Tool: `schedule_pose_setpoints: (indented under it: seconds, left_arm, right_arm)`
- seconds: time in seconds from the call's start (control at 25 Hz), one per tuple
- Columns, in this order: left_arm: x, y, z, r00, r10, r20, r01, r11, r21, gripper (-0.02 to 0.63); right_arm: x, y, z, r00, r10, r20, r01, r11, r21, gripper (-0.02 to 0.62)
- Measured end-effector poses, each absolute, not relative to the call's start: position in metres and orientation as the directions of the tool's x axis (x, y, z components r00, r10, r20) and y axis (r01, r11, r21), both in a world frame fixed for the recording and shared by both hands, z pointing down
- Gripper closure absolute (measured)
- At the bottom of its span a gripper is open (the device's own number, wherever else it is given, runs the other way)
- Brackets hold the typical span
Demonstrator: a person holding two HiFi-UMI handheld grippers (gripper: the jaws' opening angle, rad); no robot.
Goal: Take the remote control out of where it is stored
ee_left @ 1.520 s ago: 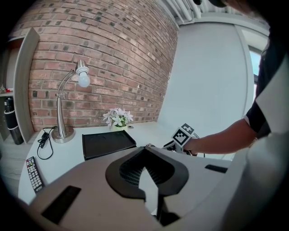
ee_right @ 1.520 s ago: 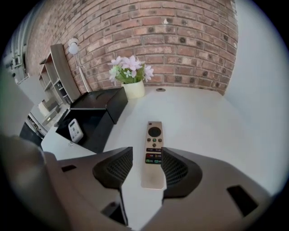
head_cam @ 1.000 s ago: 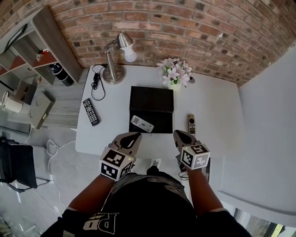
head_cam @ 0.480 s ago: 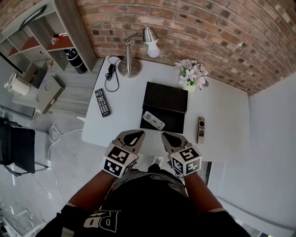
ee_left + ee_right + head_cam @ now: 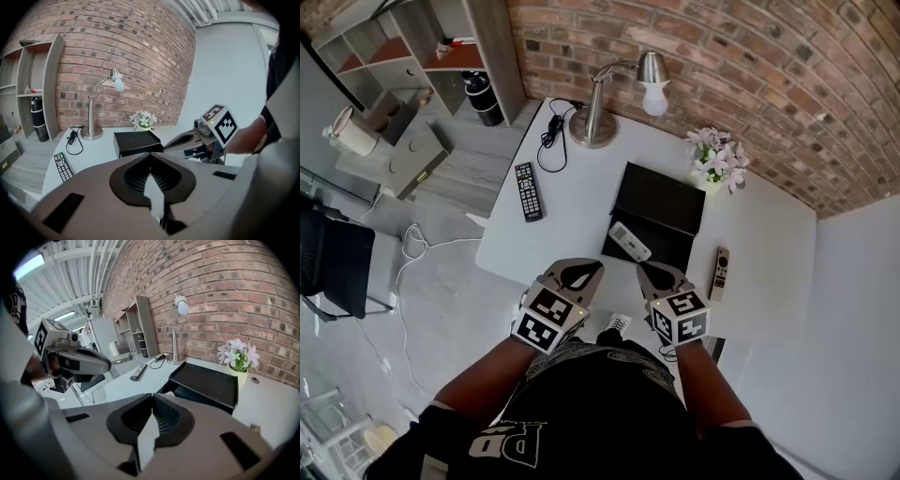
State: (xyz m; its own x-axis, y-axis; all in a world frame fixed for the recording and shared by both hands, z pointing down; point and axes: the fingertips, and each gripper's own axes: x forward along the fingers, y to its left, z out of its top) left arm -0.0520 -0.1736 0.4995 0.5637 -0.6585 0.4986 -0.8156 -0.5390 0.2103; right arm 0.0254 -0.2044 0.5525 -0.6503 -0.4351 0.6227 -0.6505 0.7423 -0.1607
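Nearest, just short of the black box and off its front edge: left gripper, fingers closed tip to tip, nothing between them. Next to it, also short of the box front and more toward the box's right corner: right gripper, fingers likewise pressed together and empty. Both over the near edge of the white surface, apart from the box, tips aimed at it and tilted downward.

In the open near half of the box, lying flat and slantwise: white remote control, untouched, clear of both grippers. Behind that, the far half of the box, flat and black; hard to tell whether a lid folded back or the box's top.

Right of the box, near its front corner, flat on the surface and apart from the box: slim remote. Left of the box, well apart from it and close to the surface's left edge: black remote with many buttons.

Just beyond the box's right rear corner: small pot of pink and white flowers. Behind the box to the left: metal desk lamp, bulb lit, neck arched toward the box. Beside the lamp's base, farther left of the box: coiled black cable.

Farthest, beyond the box: red brick wall. Far left of the box, off the surface: wooden shelf unit, with a dark bottle upright at its foot.
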Motion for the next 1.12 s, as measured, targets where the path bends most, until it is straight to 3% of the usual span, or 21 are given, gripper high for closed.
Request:
schedule_pose_setpoints:
  seconds: [0.28, 0.72, 1.12]
  left_arm:
    - [-0.057, -0.167, 0.509, 0.547, -0.659, 0.516, -0.826, -0.524, 0.206, 0.6]
    - [-0.073, -0.169, 0.513, 0.5, -0.699, 0.512, -0.863, -0.454, 0.224, 0.6]
    - [-0.081, -0.166, 0.517, 0.473, -0.706, 0.527, -0.88, -0.415, 0.233, 0.6]
  right_arm:
    - [0.028, -0.247, 0.603, -0.525, -0.389, 0.757, -0.584, 0.812, 0.012, 0.584]
    - [0.014, -0.271, 0.675, -0.407, -0.215, 0.888, -0.414, 0.91, 0.03, 0.389]
    - [-0.004, -0.28, 0.697, -0.336, -0.142, 0.931, -0.363, 0.932, 0.011, 0.367]
